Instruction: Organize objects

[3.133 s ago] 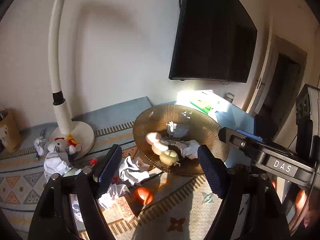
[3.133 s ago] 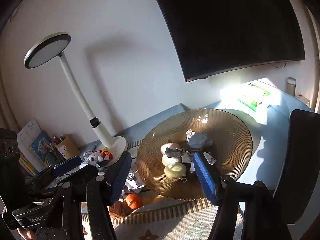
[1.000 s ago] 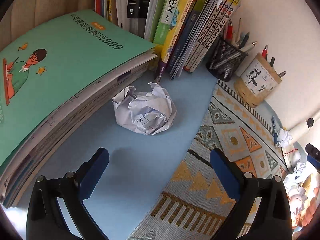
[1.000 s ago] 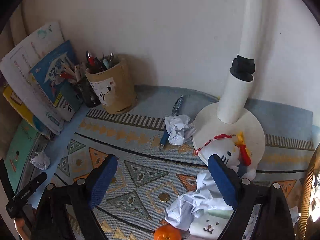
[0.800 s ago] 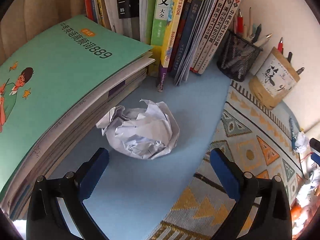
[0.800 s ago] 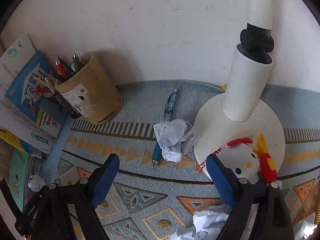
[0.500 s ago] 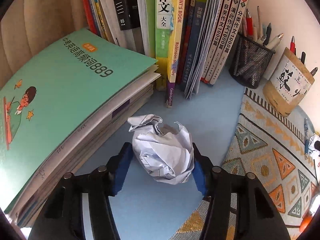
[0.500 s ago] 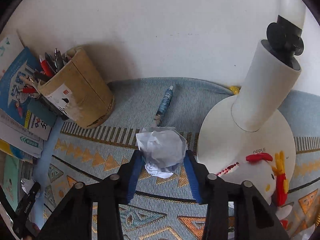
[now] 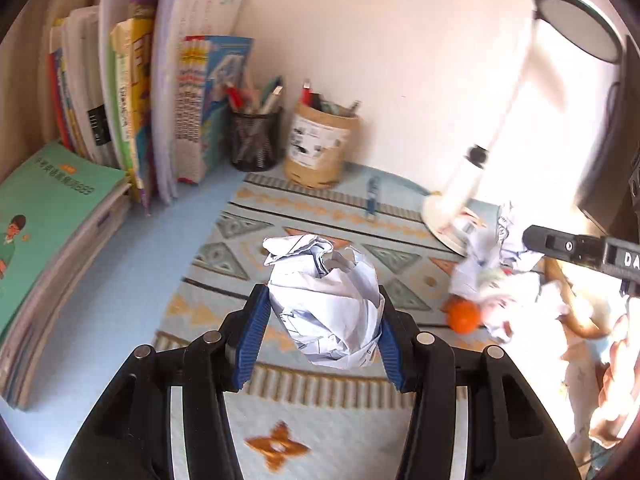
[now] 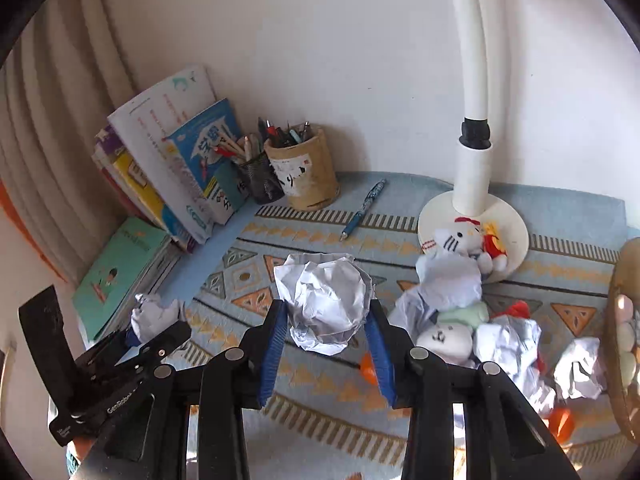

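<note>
A crumpled white paper ball (image 9: pixel 328 320) sits between the blue pads of my left gripper (image 9: pixel 322 292). The pads press on it, the jaws are still closing, and the ball hangs above the patterned mat (image 9: pixel 320 432). My right gripper (image 10: pixel 327 306) is shut on a second crumpled paper ball (image 10: pixel 326 296), also lifted off the mat. In the right wrist view the left gripper (image 10: pixel 132 356) shows at lower left with its paper ball (image 10: pixel 154 316). Part of the right gripper's body (image 9: pixel 580 246) shows at the right edge of the left wrist view.
Upright books (image 10: pixel 168 168), a green workbook stack (image 9: pixel 52 216), a mesh pen cup (image 9: pixel 254 140) and a tan pen cup (image 10: pixel 304 176) line the back. A blue pen (image 10: pixel 362 210), lamp base (image 10: pixel 472 216), cat plush (image 10: pixel 460 238), more crumpled papers (image 10: pixel 508 344), an orange (image 9: pixel 463 317) and a bowl rim (image 10: pixel 618 344) lie right.
Both grippers went from wide open to shut on a paper ball each. Both then rose and pulled back, carrying the balls above the mat.
</note>
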Demonstrator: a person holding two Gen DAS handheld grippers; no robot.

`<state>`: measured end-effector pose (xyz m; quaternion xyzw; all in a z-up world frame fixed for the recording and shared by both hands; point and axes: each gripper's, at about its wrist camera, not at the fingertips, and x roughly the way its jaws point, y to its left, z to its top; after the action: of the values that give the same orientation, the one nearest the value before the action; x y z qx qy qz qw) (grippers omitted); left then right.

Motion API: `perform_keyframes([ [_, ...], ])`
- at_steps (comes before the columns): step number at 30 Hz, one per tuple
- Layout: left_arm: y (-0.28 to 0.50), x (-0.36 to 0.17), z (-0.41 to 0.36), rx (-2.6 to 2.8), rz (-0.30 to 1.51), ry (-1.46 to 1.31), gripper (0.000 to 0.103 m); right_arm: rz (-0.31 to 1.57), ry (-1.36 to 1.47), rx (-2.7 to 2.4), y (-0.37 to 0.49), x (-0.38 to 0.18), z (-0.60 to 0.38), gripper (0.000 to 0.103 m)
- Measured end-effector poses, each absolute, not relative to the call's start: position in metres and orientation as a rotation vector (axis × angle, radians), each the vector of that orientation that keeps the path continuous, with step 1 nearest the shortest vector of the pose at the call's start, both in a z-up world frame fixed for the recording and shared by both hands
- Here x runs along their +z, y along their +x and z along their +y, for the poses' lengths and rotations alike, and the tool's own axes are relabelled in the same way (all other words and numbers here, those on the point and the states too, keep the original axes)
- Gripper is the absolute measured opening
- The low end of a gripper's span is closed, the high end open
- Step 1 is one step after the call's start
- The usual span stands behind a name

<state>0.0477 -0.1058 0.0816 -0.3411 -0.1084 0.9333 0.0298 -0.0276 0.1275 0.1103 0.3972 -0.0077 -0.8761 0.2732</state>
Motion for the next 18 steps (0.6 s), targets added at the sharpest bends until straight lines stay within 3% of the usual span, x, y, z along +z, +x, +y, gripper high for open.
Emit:
perform_keyframes([
  [5, 0.077, 0.059, -0.012, 2.869, -0.122, -1.007, 0.048, -0.015, 1.098, -2.469, 0.069, 0.064, 0.199, 0.039],
  [11, 0.097, 0.037, 0.061, 2.895, 0.142, -1.028, 0.048, -0.096, 1.213, -2.555, 0.089, 0.021, 0.258, 0.039],
  [18, 0.099, 0.019, 0.076, 2.878, 0.185, -1.151, 0.049, -0.200, 1.221, -2.554, 0.086, 0.006, 0.278, 0.039],
])
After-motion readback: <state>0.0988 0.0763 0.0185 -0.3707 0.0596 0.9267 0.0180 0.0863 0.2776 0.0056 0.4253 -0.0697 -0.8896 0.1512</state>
